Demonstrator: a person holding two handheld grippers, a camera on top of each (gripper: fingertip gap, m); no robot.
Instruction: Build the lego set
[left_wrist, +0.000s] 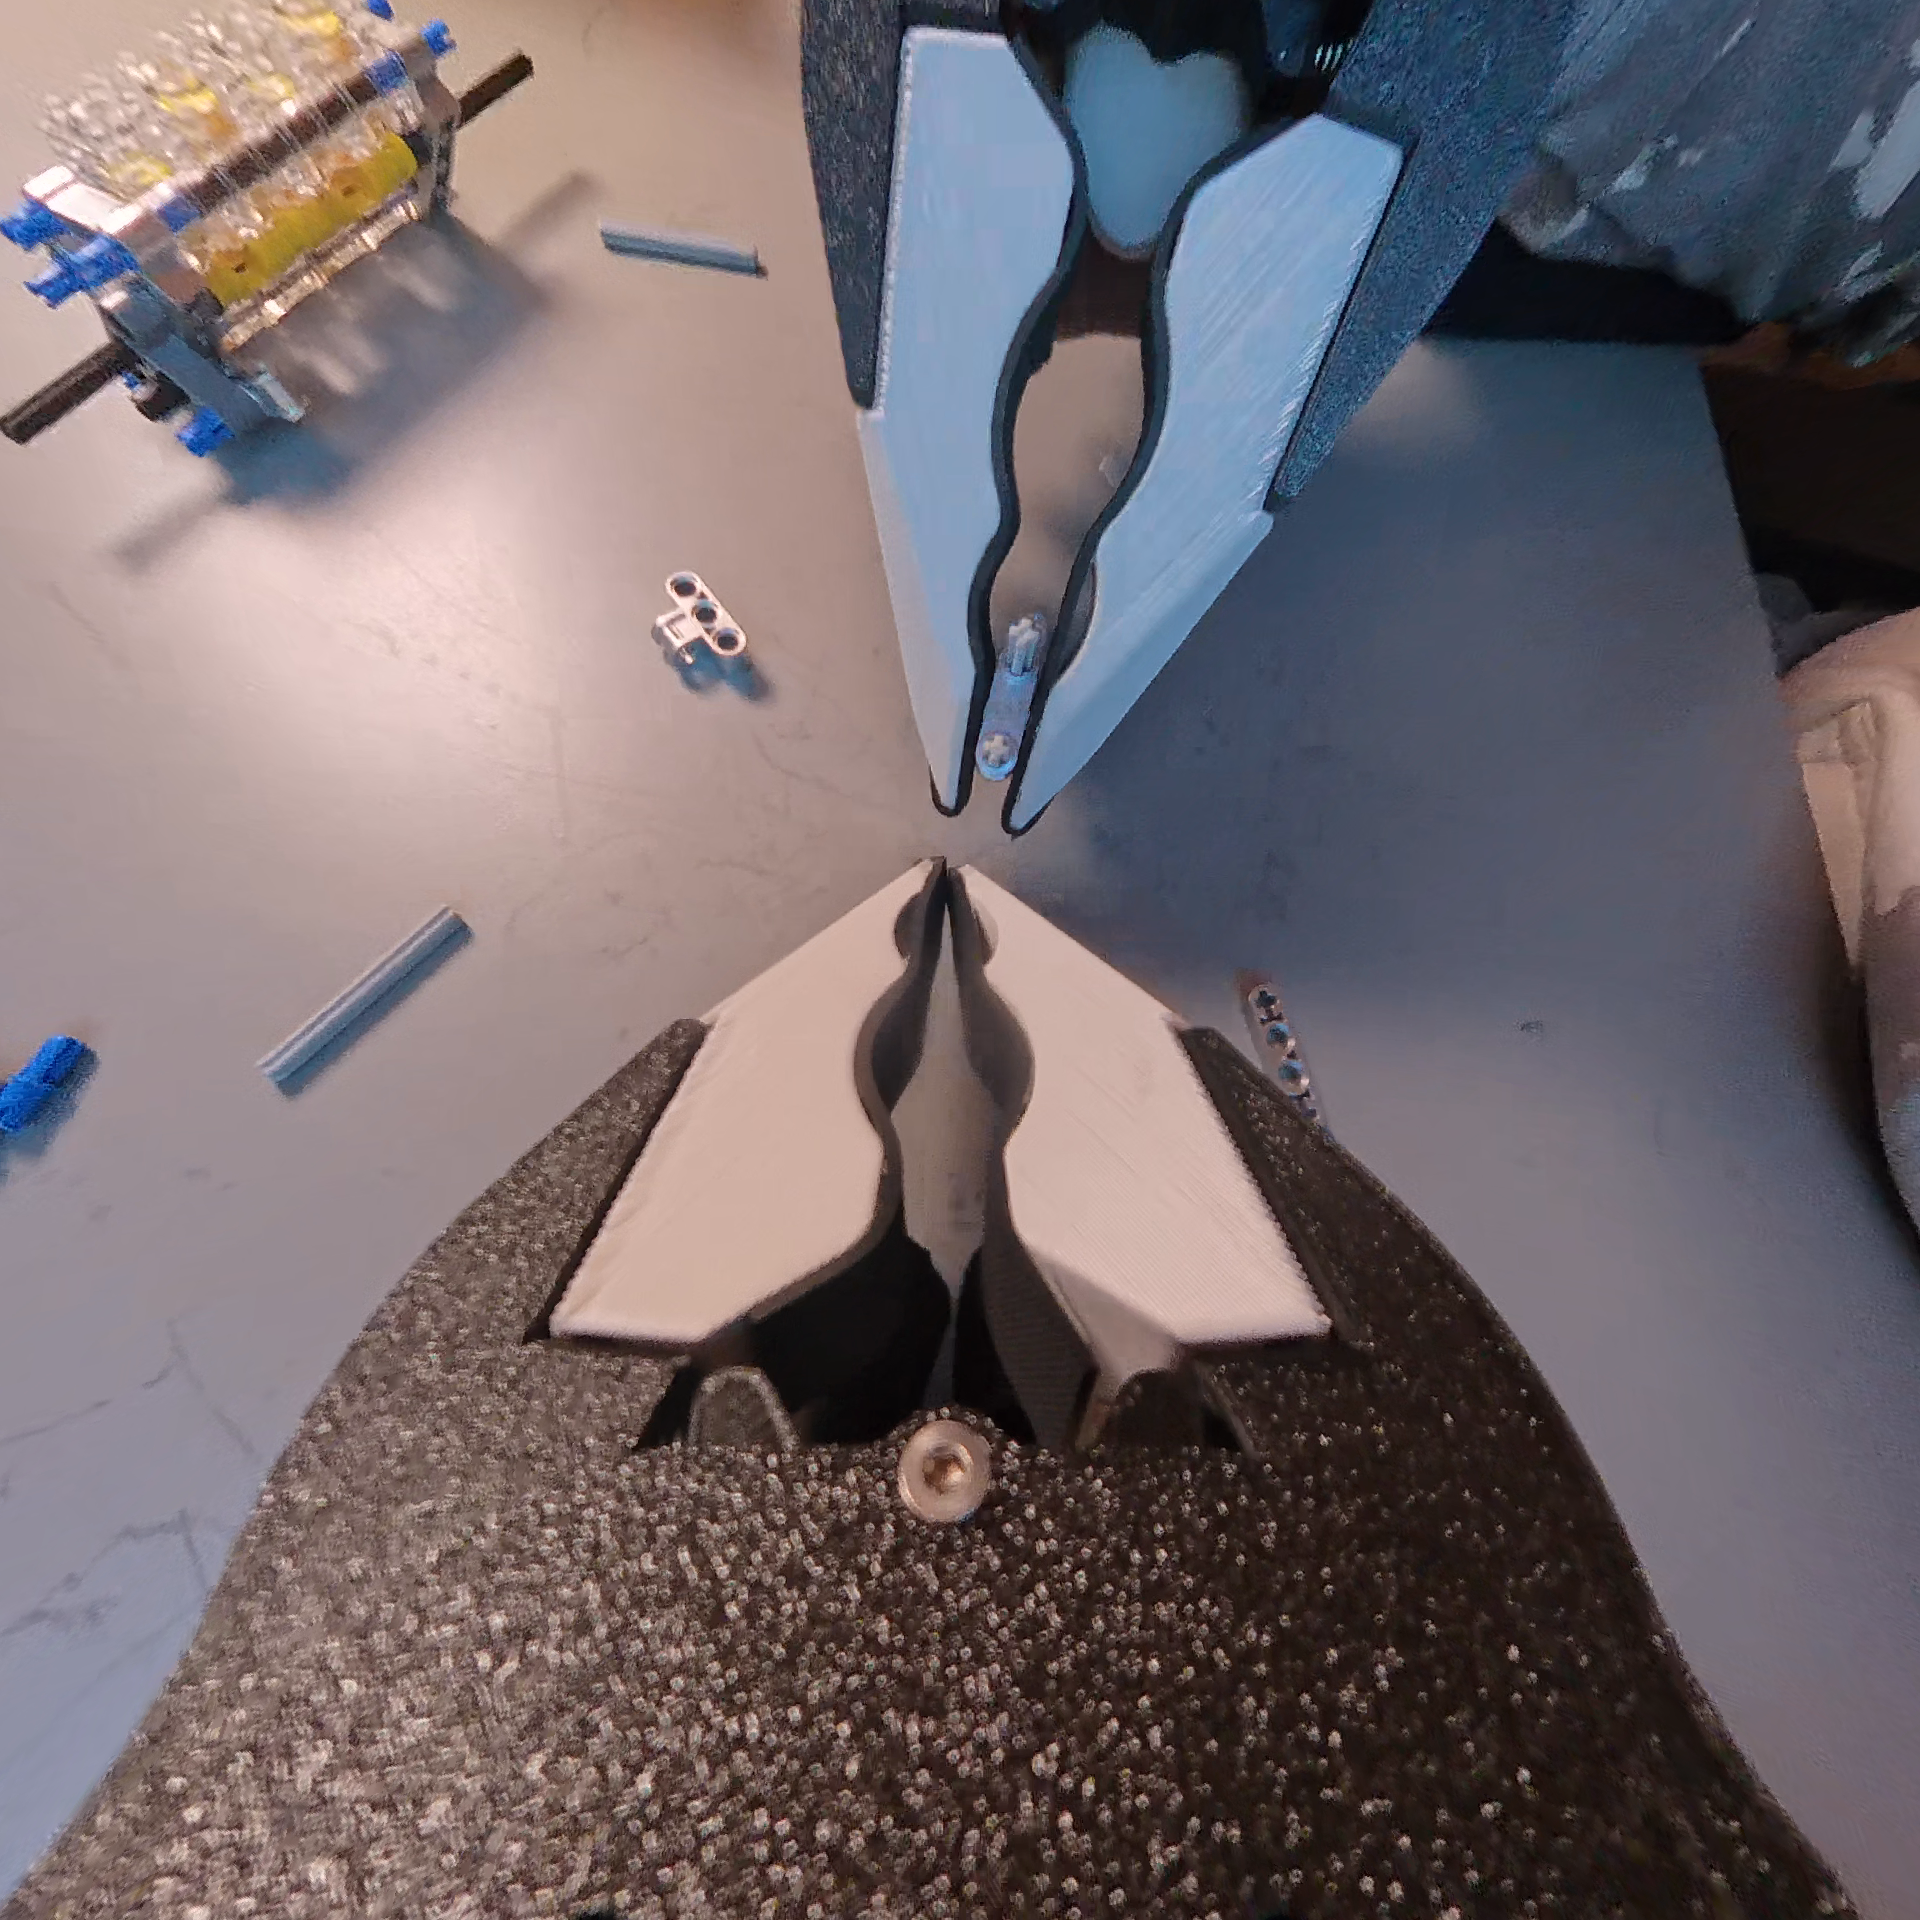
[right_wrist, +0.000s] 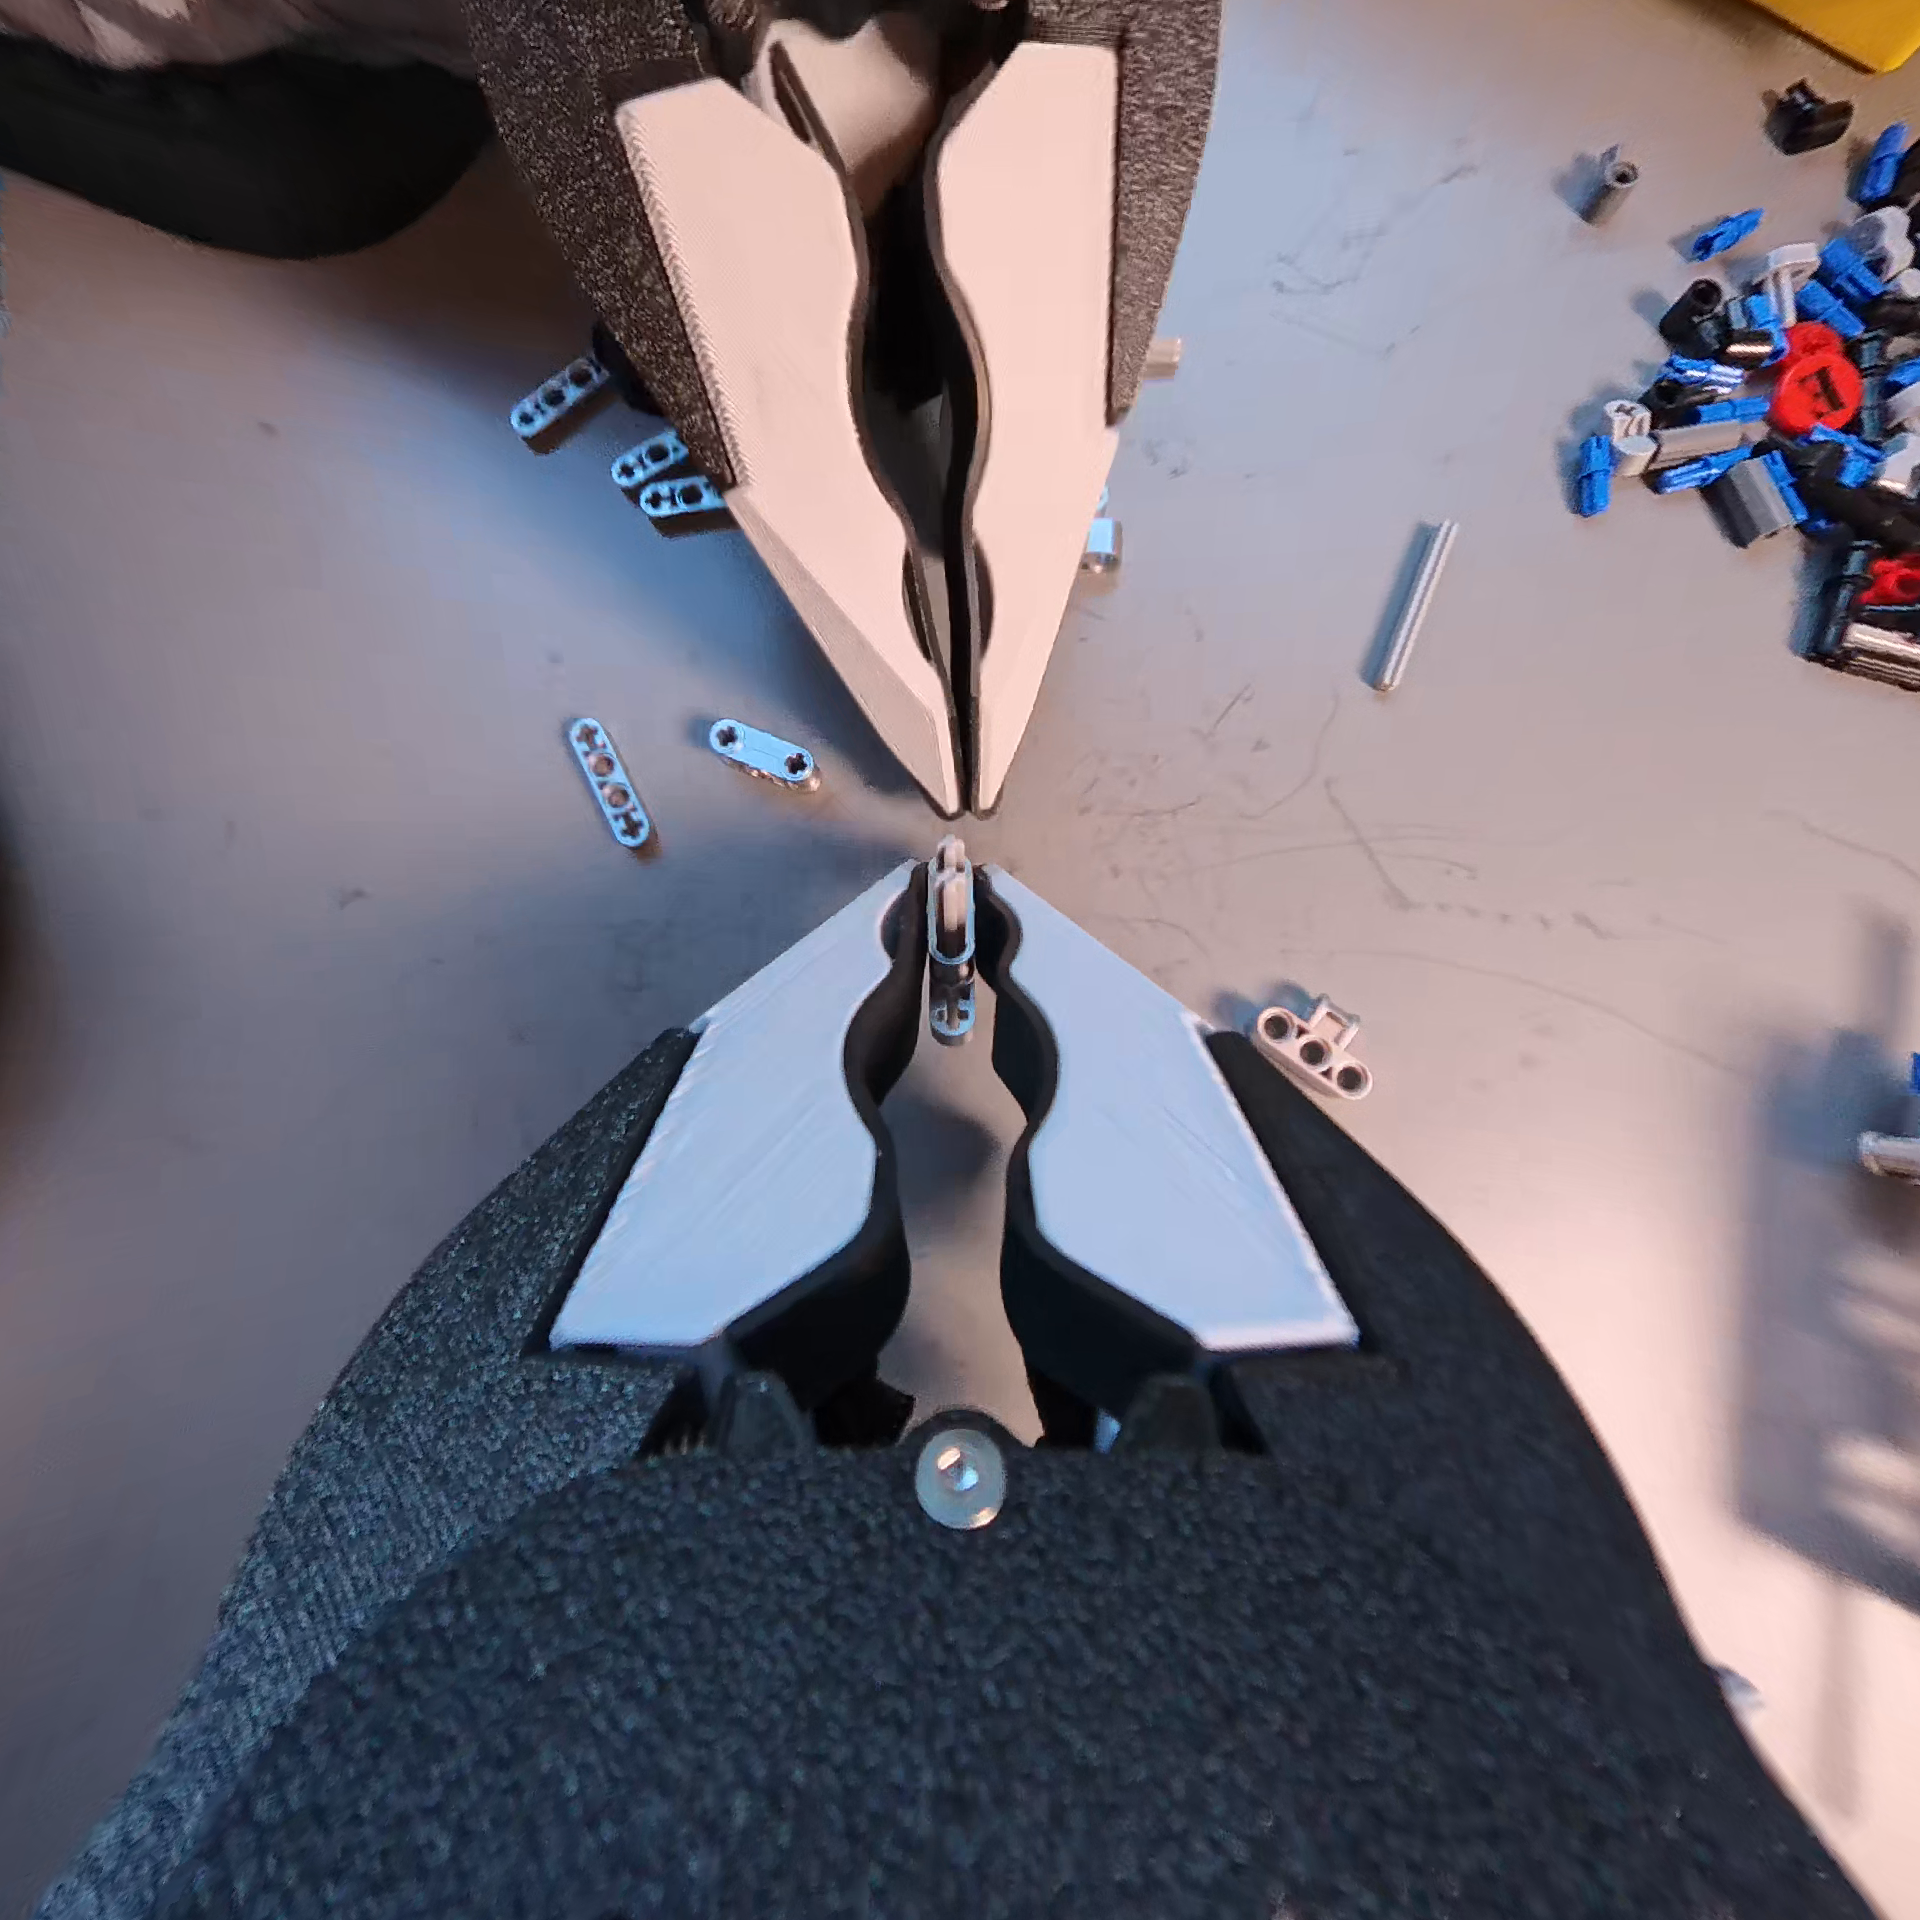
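Observation:
My right gripper is shut on a small thin grey link with a short cross-axle stub at its tip, held just above the grey table. In the left wrist view the right gripper comes in from the top with the link between its fingers. My left gripper is shut, with nothing seen between its fingertips. It points tip to tip at the right gripper, a small gap apart. It also shows in the right wrist view.
A clear, yellow and blue block assembly on a black axle stands far left. Grey axles, a T-shaped three-hole piece, thin links and a pile of blue, black and red parts lie about. Less than 4 cm separates the two grippers' tips.

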